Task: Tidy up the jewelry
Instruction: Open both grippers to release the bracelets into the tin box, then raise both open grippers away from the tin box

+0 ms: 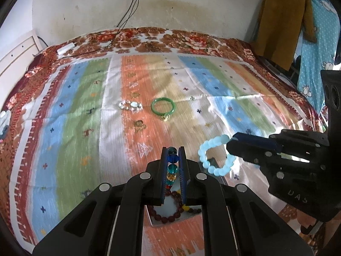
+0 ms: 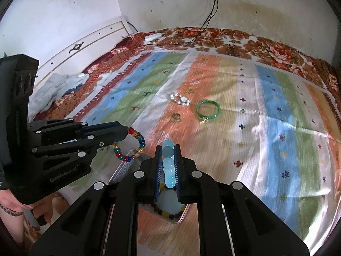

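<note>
In the left wrist view, the left gripper [image 1: 173, 149] is seen clenched on a multicoloured bead bracelet [image 1: 172, 166], whose blue, teal and amber beads are pinched between the two fingers. Below and just behind the fingertips a shallow metal tray [image 1: 156, 220] lies on the striped cloth [image 1: 85, 117]; a dark red bead bracelet [image 1: 170, 213] is lying in it, partly hidden by the gripper. To the right, the right gripper [image 1: 231, 147] is seen grasping a pale blue bead bracelet [image 1: 213, 157], which hangs as a loop above the far right corner of the tray. Farther off on the cloth, a green bangle [image 1: 163, 106] with a small gold charm is laid beside a cluster of clear stones [image 1: 130, 105] to its left, the two apart.

In the right wrist view, the right gripper [image 2: 168, 148] is shown shut on the pale blue bead bracelet [image 2: 169, 166], its beads stacked between the fingers. The tray [image 2: 121, 170] is seen beneath, with dark and yellow beads of the bracelet inside it visible past the fingers. At the left, the left gripper [image 2: 125, 133] holds the multicoloured bead bracelet [image 2: 130, 147] above the tray's far edge, and a hand [image 2: 12, 207] is glimpsed at the lower left. The green bangle [image 2: 208, 109] and the clear stones [image 2: 180, 99] lie far on the cloth [image 2: 277, 128].
</note>
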